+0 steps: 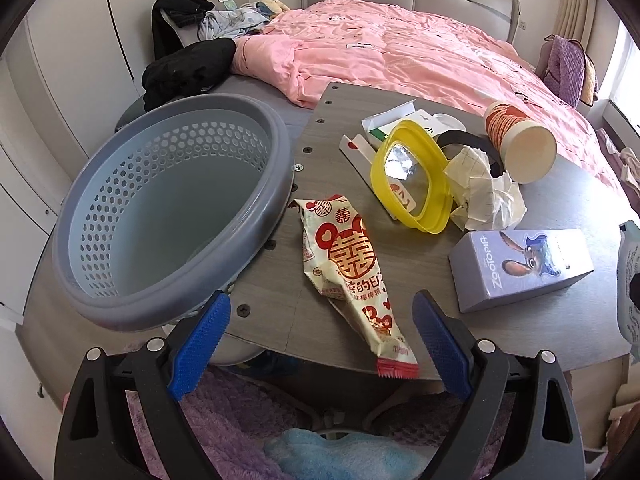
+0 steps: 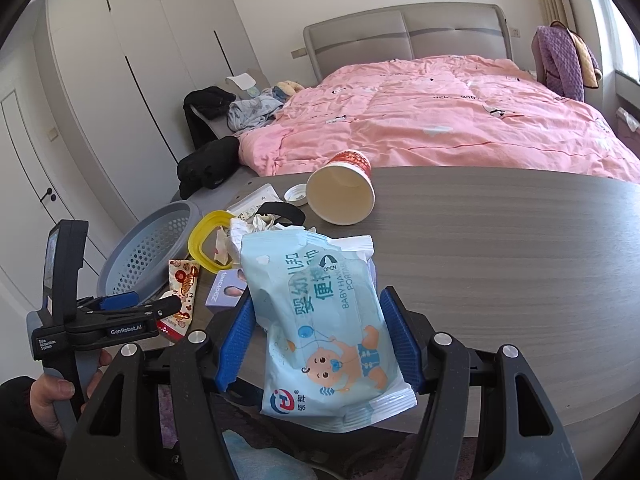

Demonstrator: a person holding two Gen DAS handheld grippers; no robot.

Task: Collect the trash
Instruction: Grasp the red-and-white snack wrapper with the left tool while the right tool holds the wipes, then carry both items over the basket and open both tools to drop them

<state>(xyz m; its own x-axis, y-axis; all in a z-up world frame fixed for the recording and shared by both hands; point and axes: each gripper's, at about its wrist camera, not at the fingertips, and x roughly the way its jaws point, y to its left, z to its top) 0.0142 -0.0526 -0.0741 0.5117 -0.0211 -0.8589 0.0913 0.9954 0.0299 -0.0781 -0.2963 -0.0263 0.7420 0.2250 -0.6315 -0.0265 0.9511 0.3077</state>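
Trash covers the left part of a grey wood-grain table (image 2: 500,240) at the foot of a pink-quilted bed (image 2: 440,120): one snack wrapper (image 1: 352,268), one yellow lid (image 1: 412,180), one paper cup (image 2: 340,188), one purple carton (image 1: 520,268), crumpled paper (image 1: 488,196). One grey basket (image 1: 160,208) touches the table's left edge. The right gripper (image 2: 320,344) is clamped on a wet-wipes pack (image 2: 328,320); the left gripper (image 1: 320,344) has its jaws apart around the wrapper's near end.

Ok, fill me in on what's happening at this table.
A person is clearing trash with two tools. The right hand-held gripper is shut on a light blue baby wipes packet, lifted over the grey wood-grain table. The left hand-held gripper hangs open above a red and cream snack wrapper. The grey perforated plastic basket looks empty.
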